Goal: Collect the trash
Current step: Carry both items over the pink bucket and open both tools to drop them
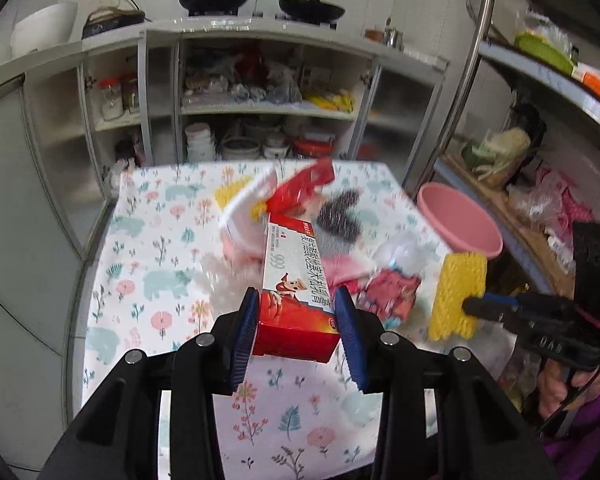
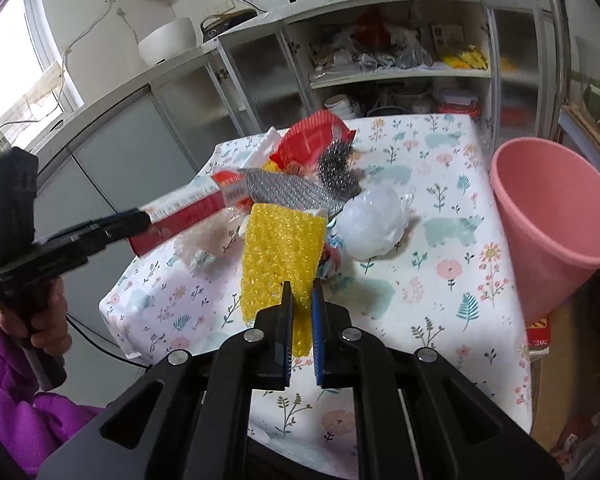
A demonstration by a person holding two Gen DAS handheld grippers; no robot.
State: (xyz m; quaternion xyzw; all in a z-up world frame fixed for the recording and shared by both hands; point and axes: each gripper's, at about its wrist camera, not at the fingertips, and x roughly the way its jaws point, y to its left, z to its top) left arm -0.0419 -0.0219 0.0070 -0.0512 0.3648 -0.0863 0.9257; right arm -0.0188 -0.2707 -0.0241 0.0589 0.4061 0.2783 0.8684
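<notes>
My left gripper [image 1: 296,312] is shut on the red end of a long red-and-white carton [image 1: 294,264], lifted above the floral tablecloth [image 1: 152,280]. In the right wrist view that carton [image 2: 188,210] sticks out from the left gripper [image 2: 145,219]. My right gripper [image 2: 302,294] is shut on a yellow foam mesh sheet [image 2: 280,248], which stands up off the cloth. The left wrist view shows the mesh [image 1: 458,292] pinched by the right gripper [image 1: 470,305]. A pink bin [image 2: 552,216] stands at the table's right edge. More trash lies mid-table: a red wrapper [image 2: 312,136], silver foil [image 2: 292,194], a white plastic bag [image 2: 376,220].
A dark wire scrubber [image 2: 338,172] and a pink wrapper [image 1: 388,288] lie in the pile. Open cabinet shelves [image 1: 268,108] full of jars and bowls stand behind the table. A metal rack [image 1: 540,80] rises at the right. A hand in a purple sleeve [image 2: 16,360] grips the left handle.
</notes>
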